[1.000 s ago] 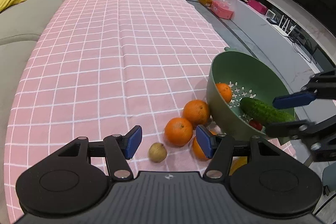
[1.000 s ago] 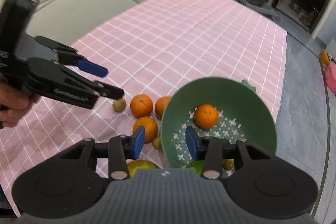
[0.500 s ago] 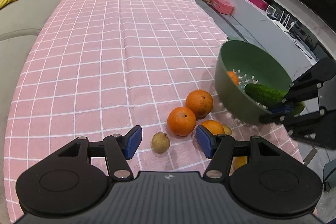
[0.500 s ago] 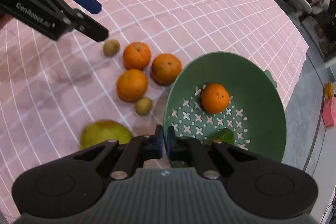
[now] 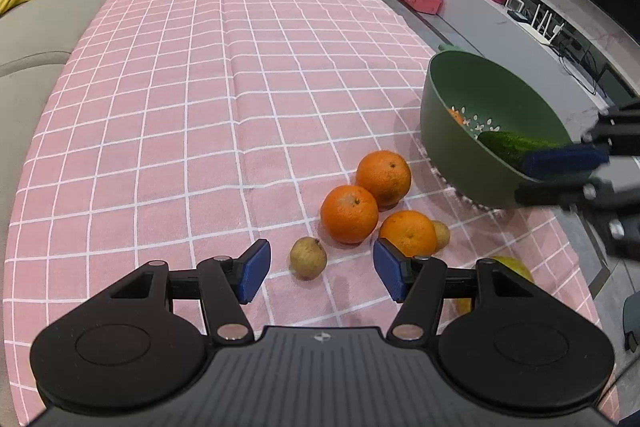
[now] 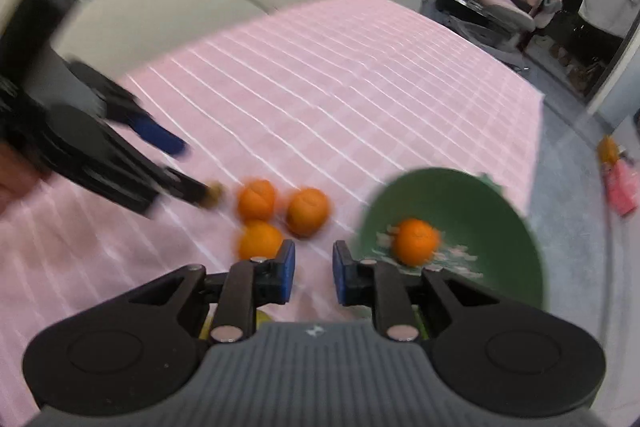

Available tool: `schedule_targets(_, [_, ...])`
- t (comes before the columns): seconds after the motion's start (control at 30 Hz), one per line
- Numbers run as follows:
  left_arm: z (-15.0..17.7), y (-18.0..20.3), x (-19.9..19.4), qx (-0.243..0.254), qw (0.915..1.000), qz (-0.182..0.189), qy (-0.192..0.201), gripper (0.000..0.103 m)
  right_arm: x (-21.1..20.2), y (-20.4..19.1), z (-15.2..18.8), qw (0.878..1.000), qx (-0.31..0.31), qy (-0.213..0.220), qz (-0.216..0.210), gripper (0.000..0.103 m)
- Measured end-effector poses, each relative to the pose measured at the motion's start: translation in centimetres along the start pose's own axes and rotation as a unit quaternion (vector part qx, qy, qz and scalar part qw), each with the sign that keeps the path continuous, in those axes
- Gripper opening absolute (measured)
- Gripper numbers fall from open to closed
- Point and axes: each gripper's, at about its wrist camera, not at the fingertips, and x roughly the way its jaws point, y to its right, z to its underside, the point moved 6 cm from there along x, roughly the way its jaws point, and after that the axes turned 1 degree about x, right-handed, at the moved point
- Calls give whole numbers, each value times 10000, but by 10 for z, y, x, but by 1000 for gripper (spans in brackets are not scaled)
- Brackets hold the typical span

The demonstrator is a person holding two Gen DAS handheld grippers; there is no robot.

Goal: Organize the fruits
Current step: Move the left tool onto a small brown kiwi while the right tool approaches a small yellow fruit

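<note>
Here I see a dark green, bumpy cucumber (image 5: 508,145) lying inside the green colander (image 5: 452,135), long axis sloping up toward its near rim. My left gripper (image 5: 316,273) stands wide open, empty; my right gripper (image 6: 314,271) is parted, empty.

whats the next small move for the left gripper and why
Probably ease the left gripper forward and down around the small brown fruit. Its jaws stand open and empty, and that fruit lies loose on the pink tablecloth right between the fingertips, nearer than the three oranges. The green colander already holds an orange and a cucumber.
</note>
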Motion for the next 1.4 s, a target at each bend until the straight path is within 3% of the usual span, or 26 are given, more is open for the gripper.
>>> schedule_targets(0.23, [7, -1, 2, 220, 9997, -66, -75, 70, 26, -35, 6, 9996, 57, -243, -142, 15])
schedule_targets(0.57, [7, -2, 17, 517, 9985, -43, -160, 69, 45, -28, 18, 9974, 574, -403, -146, 25])
schedule_targets(0.63, [6, -1, 22, 621, 9979, -50, -188, 62, 48, -26, 16, 9971, 644, -380, -169, 26])
schedule_targets(0.73, [8, -1, 27, 695, 9972, 37, -266, 57, 54, -27, 14, 9973, 600, -388, -153, 26])
schedule_targets(0.87, [9, 0, 32, 734, 9968, 71, -294, 57, 58, -27, 13, 9974, 582, -412, -136, 34])
schedule_targets(1.1, [7, 1, 38, 765, 9966, 54, -285, 57, 69, -29, 12, 9977, 497, -441, -96, 35])
schedule_targets(1.3, [7, 0, 43, 914, 9954, -92, -289, 34, 82, -33, 11, 9978, 387, -536, -81, 35])
schedule_targets(1.4, [6, -3, 43, 857, 9959, -37, -277, 30, 85, -33, 11, 9981, 322, -529, -9, 38])
